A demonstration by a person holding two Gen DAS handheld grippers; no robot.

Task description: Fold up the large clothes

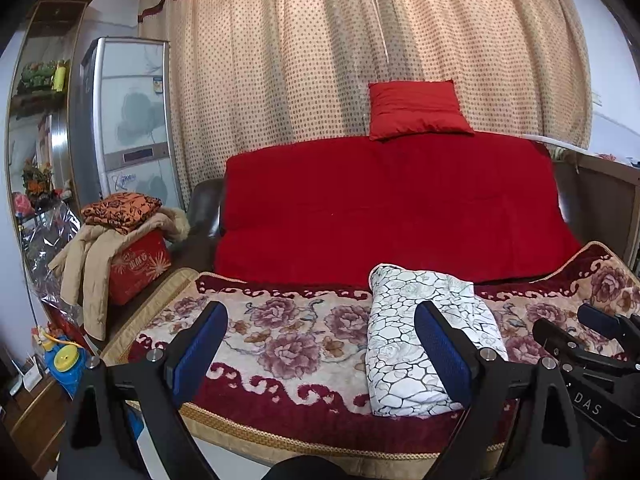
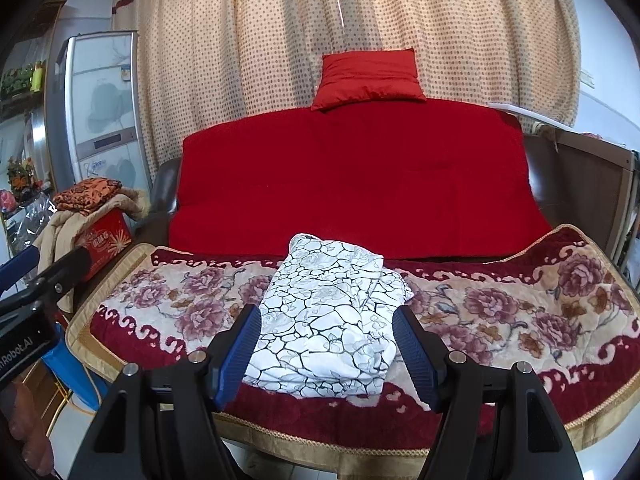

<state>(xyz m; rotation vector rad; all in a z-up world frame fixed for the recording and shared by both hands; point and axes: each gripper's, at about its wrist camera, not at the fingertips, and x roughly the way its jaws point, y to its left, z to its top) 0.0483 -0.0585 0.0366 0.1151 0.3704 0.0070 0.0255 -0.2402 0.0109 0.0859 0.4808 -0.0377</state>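
A folded white garment (image 1: 412, 344) with a black crackle print lies on the floral sofa cover (image 1: 280, 344), right of the middle. In the left wrist view my left gripper (image 1: 320, 344) is open over the seat's front edge with nothing between its fingers, and its right finger (image 1: 440, 348) overlaps the garment's edge. My right gripper (image 1: 580, 330) shows at the far right. In the right wrist view the garment (image 2: 328, 304) lies straight ahead, framed by my open right gripper (image 2: 326, 350); the pads stand apart from the cloth. The left gripper (image 2: 40, 270) pokes in at the left edge.
A red blanket (image 2: 352, 184) covers the sofa back, with a red cushion (image 2: 368, 76) on top. Left of the sofa a red box (image 1: 136, 268) carries a beige coat and a folded orange cloth (image 1: 120, 208). Dotted curtains hang behind, and a wooden cabinet (image 2: 592, 184) stands at the right.
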